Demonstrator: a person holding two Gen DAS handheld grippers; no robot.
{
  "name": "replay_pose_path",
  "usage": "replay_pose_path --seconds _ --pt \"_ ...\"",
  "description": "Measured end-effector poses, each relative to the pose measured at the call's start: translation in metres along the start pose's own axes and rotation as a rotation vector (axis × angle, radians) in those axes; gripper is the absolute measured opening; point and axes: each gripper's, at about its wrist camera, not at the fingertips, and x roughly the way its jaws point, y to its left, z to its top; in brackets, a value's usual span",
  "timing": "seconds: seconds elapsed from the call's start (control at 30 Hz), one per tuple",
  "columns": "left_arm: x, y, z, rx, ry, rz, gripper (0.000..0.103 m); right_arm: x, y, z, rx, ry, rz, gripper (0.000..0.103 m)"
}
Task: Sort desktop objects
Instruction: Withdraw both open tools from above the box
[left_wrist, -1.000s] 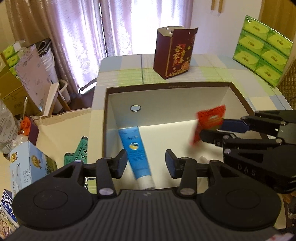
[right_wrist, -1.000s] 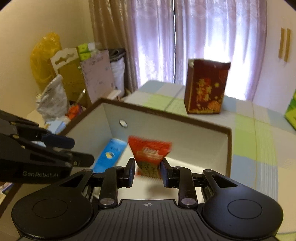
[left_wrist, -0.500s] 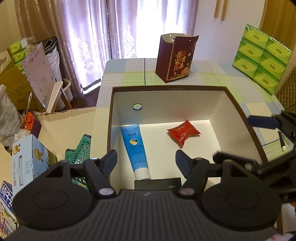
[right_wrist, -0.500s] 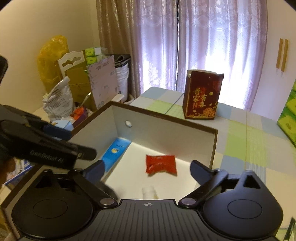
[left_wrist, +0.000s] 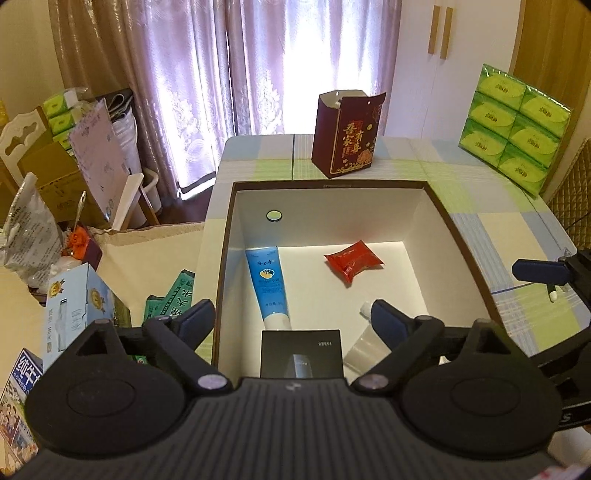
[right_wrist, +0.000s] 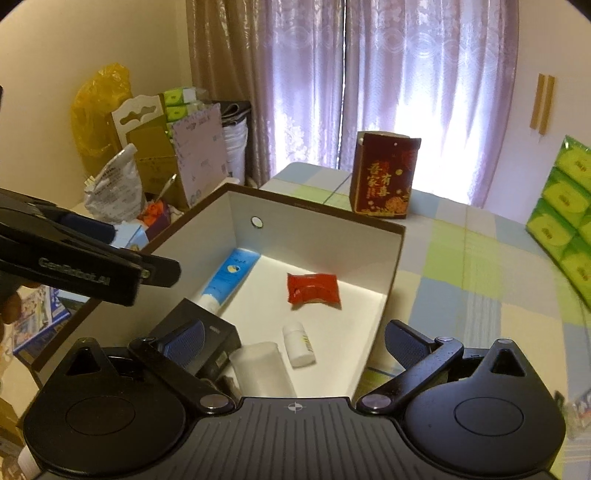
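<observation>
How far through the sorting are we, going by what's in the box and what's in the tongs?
Done: the box holds a blue tube, red packet, black case, small white bottle and clear cup. In hand: nothing; the left tongs and right tongs are both open. Left: possibly the maroon carton and a pen on the table, though whether they belong in the box isn't clear.

Lilac curtains (left_wrist: 236, 74) hang behind the checked counter (left_wrist: 480, 173) — stacked green tissue packs (left_wrist: 513, 125) at its right edge, a yellow plastic bag (right_wrist: 94, 110) against the left wall.
</observation>
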Motion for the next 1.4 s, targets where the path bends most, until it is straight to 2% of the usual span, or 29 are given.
replay_pose_path --seconds 0.13,0.5,0.7,0.93,1.4 --pt "-0.019 -0.003 -0.006 -0.009 -0.021 0.02 0.094 -0.008 0.003 -0.003 -0.001 -0.002 -0.018 0.101" --pt "-0.056 -0.003 -0.031 -0.027 -0.028 0.06 0.095 -0.03 0.008 -0.014 0.024 0.011 -0.037 0.101" --pt "-0.068 -0.008 -0.041 -0.022 -0.026 0.081 0.095 -0.044 0.008 -0.021 0.035 0.019 -0.019 0.101" --pt "-0.08 -0.014 -0.052 -0.022 -0.024 0.078 0.099 -0.057 0.009 -0.031 0.033 0.029 -0.002 0.101" --pt "-0.091 -0.025 -0.073 -0.007 0.002 0.076 0.099 -0.077 0.019 -0.051 -0.011 0.046 0.016 0.101"
